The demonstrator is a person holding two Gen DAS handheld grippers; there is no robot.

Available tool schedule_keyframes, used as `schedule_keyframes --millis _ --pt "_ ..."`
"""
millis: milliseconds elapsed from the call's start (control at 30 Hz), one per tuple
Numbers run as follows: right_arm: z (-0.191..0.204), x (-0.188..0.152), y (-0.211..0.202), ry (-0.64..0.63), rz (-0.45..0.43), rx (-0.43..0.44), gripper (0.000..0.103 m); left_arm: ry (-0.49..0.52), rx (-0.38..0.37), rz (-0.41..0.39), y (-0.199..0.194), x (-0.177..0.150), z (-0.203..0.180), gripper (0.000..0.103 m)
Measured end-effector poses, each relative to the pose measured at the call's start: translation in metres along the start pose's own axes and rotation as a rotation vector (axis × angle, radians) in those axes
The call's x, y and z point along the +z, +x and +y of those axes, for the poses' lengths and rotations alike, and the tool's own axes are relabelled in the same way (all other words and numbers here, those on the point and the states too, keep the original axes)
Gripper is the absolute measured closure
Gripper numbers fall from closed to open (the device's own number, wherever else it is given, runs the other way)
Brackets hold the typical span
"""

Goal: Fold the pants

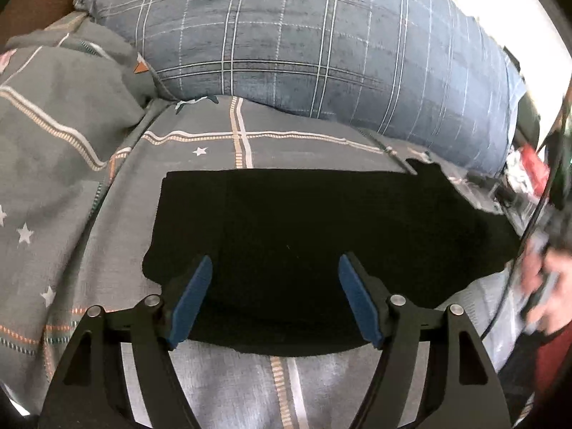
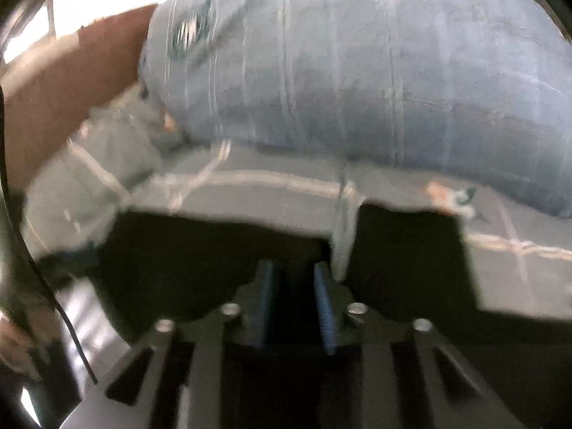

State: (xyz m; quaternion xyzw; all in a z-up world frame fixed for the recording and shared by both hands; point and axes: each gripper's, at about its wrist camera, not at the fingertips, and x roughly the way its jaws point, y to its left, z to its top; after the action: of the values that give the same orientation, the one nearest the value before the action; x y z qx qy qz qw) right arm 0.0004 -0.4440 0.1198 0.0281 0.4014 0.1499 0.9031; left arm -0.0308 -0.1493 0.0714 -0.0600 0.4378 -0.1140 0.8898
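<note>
Black pants [image 1: 304, 221] lie folded into a flat rectangle on the grey striped bedsheet [image 1: 214, 143]. My left gripper [image 1: 275, 261] hovers over their near edge, its blue pads [image 1: 193, 300] wide apart with nothing between them. In the blurred right wrist view the pants [image 2: 411, 250] spread dark under my right gripper [image 2: 293, 266]. Its blue pads [image 2: 323, 300] stand a narrow gap apart over the cloth, and I see nothing pinched between them. A strip of grey sheet shows through a notch in the pants' far edge.
A big blue plaid pillow [image 1: 321, 53] [image 2: 357, 71] lies behind the pants. Rumpled grey bedding [image 1: 53, 107] is piled at the left. A person's blurred hand [image 1: 550, 286] is at the right edge, with clutter [image 1: 529, 171] beyond. A brown headboard [image 2: 71, 89] stands behind the bed.
</note>
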Motion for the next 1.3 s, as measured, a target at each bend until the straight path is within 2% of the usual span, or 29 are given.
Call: schedule_keyframes --millis 33,100,333,367,400,433,533,667,700,767,833,900,1000,1033,1100,1133,1233,1267,1300 --pt "-0.009 0.009 -0.005 0.009 -0.016 -0.04 0.061 0.003 0.003 0.005 0.002 0.0 -0.001 0.03" --pt "-0.019 0.02 0.002 0.02 0.006 -0.075 0.06 -0.011 0.005 0.013 0.006 -0.002 0.0 0.03" --pt "-0.017 0.033 0.093 -0.026 0.231 -0.141 0.063 -0.011 0.011 0.02 0.009 -0.005 -0.002 0.026" --pt "-0.016 0.031 0.106 -0.044 0.279 -0.173 0.067 -0.006 0.015 0.021 0.009 -0.005 -0.003 0.025" --pt "-0.017 0.03 0.115 -0.053 0.304 -0.195 0.089 0.001 0.021 0.023 0.01 -0.004 -0.005 0.025" --pt "-0.018 0.028 0.115 -0.054 0.293 -0.19 0.097 0.007 0.027 0.026 0.01 -0.004 -0.006 0.025" --pt "-0.033 0.036 0.078 0.002 0.184 -0.146 0.099 0.004 0.007 0.024 0.007 -0.003 -0.008 0.025" --pt "-0.069 0.052 -0.022 0.091 -0.051 -0.128 0.099 -0.005 -0.019 0.004 0.0 0.001 -0.015 0.025" --pt "-0.086 0.05 -0.058 0.126 -0.122 -0.141 0.099 -0.003 -0.024 -0.001 -0.001 0.001 -0.018 0.025" --pt "-0.117 0.039 -0.107 0.198 -0.204 -0.153 0.099 -0.003 -0.035 -0.004 -0.001 0.001 -0.023 0.025" --pt "-0.14 0.017 -0.138 0.266 -0.231 -0.142 0.099 0.0 -0.044 0.006 0.002 -0.002 -0.029 0.025" --pt "-0.162 -0.016 -0.153 0.305 -0.189 -0.174 0.099 0.004 -0.045 0.018 0.005 -0.003 -0.034 0.025" --pt "-0.189 -0.069 -0.136 0.338 0.007 -0.264 0.099 0.024 -0.038 0.038 0.01 -0.005 -0.043 0.025" --pt "-0.198 -0.088 -0.12 0.345 0.096 -0.278 0.099 0.03 -0.036 0.038 0.01 -0.005 -0.045 0.025" --pt "-0.204 -0.111 -0.105 0.353 0.187 -0.283 0.099 0.04 -0.035 0.041 0.009 -0.004 -0.051 0.025" --pt "-0.205 -0.116 -0.103 0.351 0.202 -0.287 0.098 0.044 -0.039 0.04 0.007 -0.004 -0.053 0.025" --pt "-0.21 -0.118 -0.121 0.373 0.17 -0.321 0.093 0.051 -0.04 0.028 0.0 -0.003 -0.054 0.025" --pt "-0.211 -0.117 -0.129 0.389 0.15 -0.348 0.08 0.052 -0.037 0.022 -0.003 -0.003 -0.052 0.025" --pt "-0.21 -0.115 -0.139 0.399 0.121 -0.377 0.072 0.05 -0.033 0.017 -0.007 -0.003 -0.049 0.025"
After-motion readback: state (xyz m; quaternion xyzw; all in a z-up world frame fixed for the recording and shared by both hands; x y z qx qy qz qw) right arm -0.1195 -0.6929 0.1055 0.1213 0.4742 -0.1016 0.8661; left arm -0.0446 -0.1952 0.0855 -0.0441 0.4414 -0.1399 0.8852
